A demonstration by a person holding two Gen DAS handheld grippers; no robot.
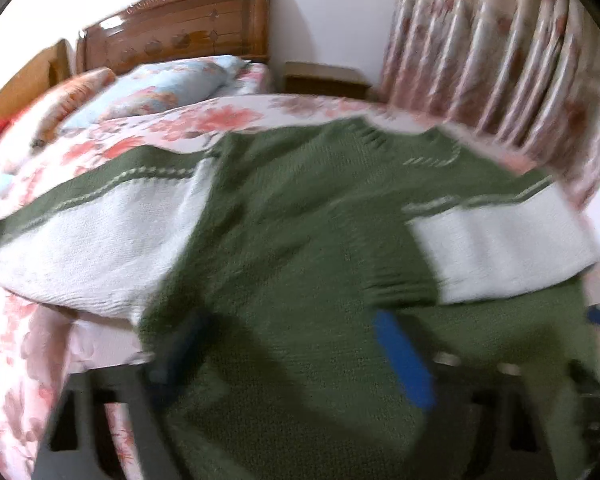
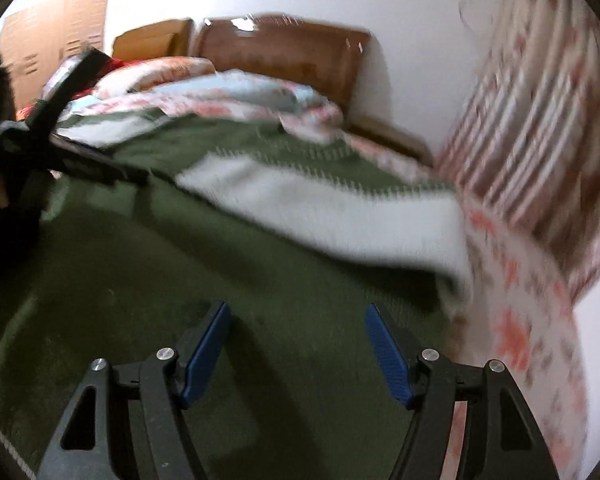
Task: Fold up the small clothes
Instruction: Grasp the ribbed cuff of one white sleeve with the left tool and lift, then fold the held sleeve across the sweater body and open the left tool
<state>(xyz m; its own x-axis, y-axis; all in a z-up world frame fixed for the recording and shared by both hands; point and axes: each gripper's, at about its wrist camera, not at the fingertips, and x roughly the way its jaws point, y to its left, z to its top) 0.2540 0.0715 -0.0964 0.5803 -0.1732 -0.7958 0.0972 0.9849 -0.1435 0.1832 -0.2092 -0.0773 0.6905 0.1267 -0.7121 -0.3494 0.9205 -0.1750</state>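
Note:
A green knit sweater [image 1: 292,208] with white sleeves lies on the flowered bed; it also shows in the right wrist view [image 2: 140,264]. One white sleeve [image 1: 500,248] is folded across the body. My left gripper [image 1: 300,360] sits over the sweater's hem with green cloth draped between and over its fingers; one blue pad [image 1: 404,364] shows, the other finger is hidden by cloth. My right gripper [image 2: 298,344] is open and empty, hovering just above the green body near the folded white sleeve [image 2: 340,216]. The left gripper's body [image 2: 32,136] shows at the left of the right wrist view.
The bed has a flowered cover [image 1: 32,360], pillows [image 1: 160,84] and a wooden headboard [image 1: 180,24]. A bedside table [image 1: 324,80] and flowered curtains [image 1: 500,48] stand at the right. The bed's right edge [image 2: 532,320] drops off beside the sweater.

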